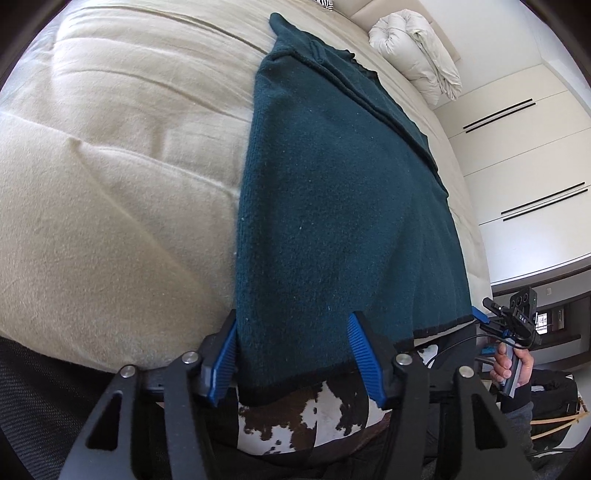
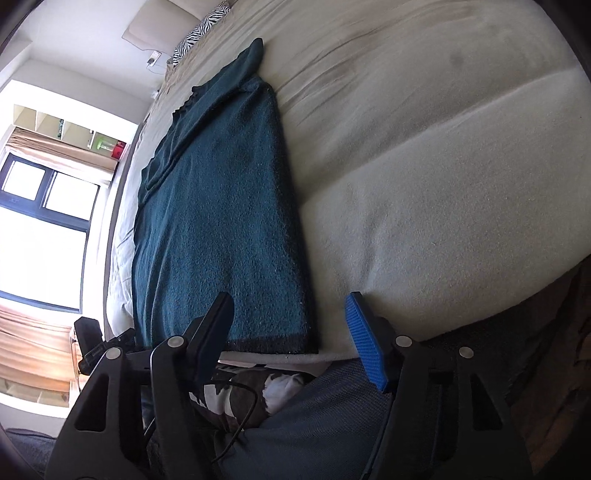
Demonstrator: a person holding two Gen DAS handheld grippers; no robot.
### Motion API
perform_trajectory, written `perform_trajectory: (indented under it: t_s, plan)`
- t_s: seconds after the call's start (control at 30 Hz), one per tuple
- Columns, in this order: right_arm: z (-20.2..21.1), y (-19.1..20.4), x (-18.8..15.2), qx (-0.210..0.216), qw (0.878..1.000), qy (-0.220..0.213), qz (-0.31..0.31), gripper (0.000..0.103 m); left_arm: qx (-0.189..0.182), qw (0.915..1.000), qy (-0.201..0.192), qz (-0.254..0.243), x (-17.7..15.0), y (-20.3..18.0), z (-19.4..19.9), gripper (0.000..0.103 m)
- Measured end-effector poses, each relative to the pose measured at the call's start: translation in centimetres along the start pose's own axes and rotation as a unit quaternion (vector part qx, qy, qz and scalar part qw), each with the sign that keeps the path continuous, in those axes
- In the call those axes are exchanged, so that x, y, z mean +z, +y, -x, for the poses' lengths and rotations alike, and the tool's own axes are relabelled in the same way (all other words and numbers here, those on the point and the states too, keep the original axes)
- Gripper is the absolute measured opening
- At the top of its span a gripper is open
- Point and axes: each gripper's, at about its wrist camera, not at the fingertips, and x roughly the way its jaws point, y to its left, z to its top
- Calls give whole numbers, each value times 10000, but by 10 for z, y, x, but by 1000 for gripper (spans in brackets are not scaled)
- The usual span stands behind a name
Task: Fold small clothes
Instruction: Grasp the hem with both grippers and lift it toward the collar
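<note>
The teal sweater (image 1: 332, 206) lay lengthwise on the bed (image 1: 110, 184), sides seemingly folded in, running toward twelve o'clock, crosswise fold apparently left; the left gripper (image 1: 295, 354) and right gripper (image 2: 291, 332) gaped empty at its hem

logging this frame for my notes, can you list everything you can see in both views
sweater: one, dark teal with black hem, lying flat and partly folded along the bed, hem at the near edge
bed: one, cream cover, fills most of both views
duvet: one, white, rolled up at the far end of the bed
zebra pillow: one, black and white, at the head of the bed
wardrobe: one, white with dark handle strips, beside the bed
window: one, dark frame, bright, with tan curtain
left gripper: blue pads, open, astride the sweater's hem corner
right gripper: blue pads, open, at the other hem corner
hand: one, holding the right gripper's handle
</note>
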Motion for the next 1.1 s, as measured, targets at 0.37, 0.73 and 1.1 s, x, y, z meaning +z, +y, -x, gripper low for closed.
perform_trajectory:
  t_s: [0.37,0.73,1.1]
  plan:
    - [-26,8,2,82,9994,339,59,44,126,9999,91,48,-5,16,1,8]
    - [-30,21,-12,-374,9982,234,404,8,-141,9998,-75,119,-7,20,18,6]
    - [12,36,-10,593,9963,-605,177,6,-1384,9860,-697,613,14,18,49,6]
